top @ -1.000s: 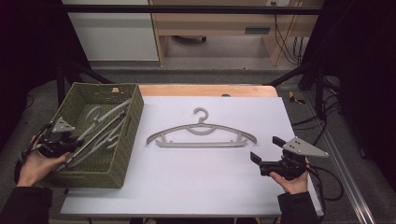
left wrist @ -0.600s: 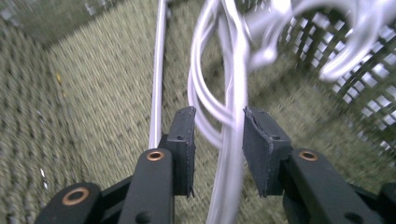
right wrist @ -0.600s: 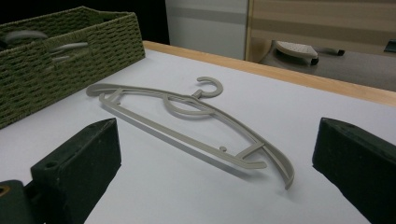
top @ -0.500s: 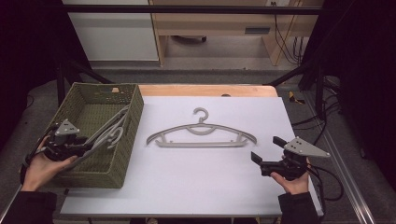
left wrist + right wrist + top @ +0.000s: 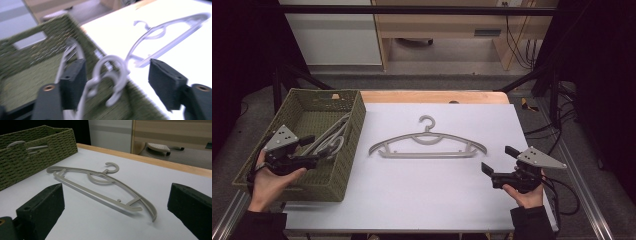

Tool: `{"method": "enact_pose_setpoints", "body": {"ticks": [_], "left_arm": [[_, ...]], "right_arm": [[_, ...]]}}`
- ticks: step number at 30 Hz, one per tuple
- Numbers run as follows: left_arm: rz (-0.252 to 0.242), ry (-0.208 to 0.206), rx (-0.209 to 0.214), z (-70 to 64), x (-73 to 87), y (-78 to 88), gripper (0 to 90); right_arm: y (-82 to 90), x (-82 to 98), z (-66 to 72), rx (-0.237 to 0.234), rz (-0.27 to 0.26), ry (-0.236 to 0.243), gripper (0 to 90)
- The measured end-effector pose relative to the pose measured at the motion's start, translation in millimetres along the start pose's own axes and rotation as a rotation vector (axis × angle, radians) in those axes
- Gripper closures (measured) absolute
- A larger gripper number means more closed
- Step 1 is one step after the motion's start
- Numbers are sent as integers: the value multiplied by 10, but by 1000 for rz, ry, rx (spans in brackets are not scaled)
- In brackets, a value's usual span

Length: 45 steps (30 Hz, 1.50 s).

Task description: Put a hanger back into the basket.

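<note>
A grey plastic hanger (image 5: 427,144) lies flat on the white table (image 5: 437,195), hook pointing away; it lies ahead of my right gripper as the hanger (image 5: 100,185). Grey hangers (image 5: 331,139) lie in the green woven basket (image 5: 323,92) at the left. My left gripper (image 5: 311,150) hovers over the basket's inside. Its jaws have just been opening, and the hanger hooks (image 5: 112,75) sit between them without a pad pressing on them. My right gripper (image 5: 498,161) rests open near the table's front right, with nothing between its jaws (image 5: 116,212).
The basket wall (image 5: 37,47) stands between my left gripper and the table; the same basket (image 5: 37,147) is far left in the right gripper view. A wooden edge (image 5: 432,96) bounds the table's far side. Cables (image 5: 562,195) trail at the right.
My left gripper has moved right from the basket's left rim over its inside and opened. The hangers it held up now lie lower, toward the basket's right wall. The right gripper stayed still.
</note>
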<state>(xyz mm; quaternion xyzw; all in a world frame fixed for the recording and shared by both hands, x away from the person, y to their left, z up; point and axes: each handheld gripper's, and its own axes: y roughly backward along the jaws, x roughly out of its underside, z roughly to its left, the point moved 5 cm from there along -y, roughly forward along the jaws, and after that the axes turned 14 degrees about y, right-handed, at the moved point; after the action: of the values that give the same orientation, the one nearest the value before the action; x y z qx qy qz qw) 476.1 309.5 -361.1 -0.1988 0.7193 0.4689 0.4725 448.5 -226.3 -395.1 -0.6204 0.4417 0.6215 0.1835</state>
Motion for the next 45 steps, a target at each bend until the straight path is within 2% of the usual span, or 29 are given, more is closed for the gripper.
{"method": "enact_pose_setpoints", "body": {"ticks": [3, 7, 11, 16, 20, 24, 29, 34, 38, 42, 45], "left_arm": [[-50, 11, 64, -157, -21, -8, 253], [-105, 15, 97, -349, -34, -61, 171], [-110, 26, 142, -496, -4, -142, 126], [-106, 53, 168, -605, 51, -287, 98], [-88, 41, 186, -696, 60, -381, 95], [-91, 37, 210, -791, -5, -441, 94], [-84, 15, 219, -917, -92, -559, 94], [-67, 36, 220, -993, -159, -749, 96], [-49, 28, 203, -1013, -162, -883, 98], [-35, 45, 189, -1026, -163, -1011, 115], [-7, 53, 173, -1023, -148, -1139, 122]], "right_arm": [[1, 1, -2, -2, -1, -2, 10], [10, -6, 0, -8, -7, 1, 9], [18, -12, -7, -8, -14, -2, 9], [32, -17, -8, -10, -19, -2, 9], [33, -16, -10, -14, -19, 2, 9], [34, -15, -12, -12, -17, -3, 9], [46, -25, -9, -15, -26, -2, 9], [55, -25, -12, -14, -29, -3, 9], [59, -29, -9, -20, -34, -5, 9], [51, -26, -5, -22, -31, -4, 9], [44, -26, -3, -23, -32, -5, 9]]}}
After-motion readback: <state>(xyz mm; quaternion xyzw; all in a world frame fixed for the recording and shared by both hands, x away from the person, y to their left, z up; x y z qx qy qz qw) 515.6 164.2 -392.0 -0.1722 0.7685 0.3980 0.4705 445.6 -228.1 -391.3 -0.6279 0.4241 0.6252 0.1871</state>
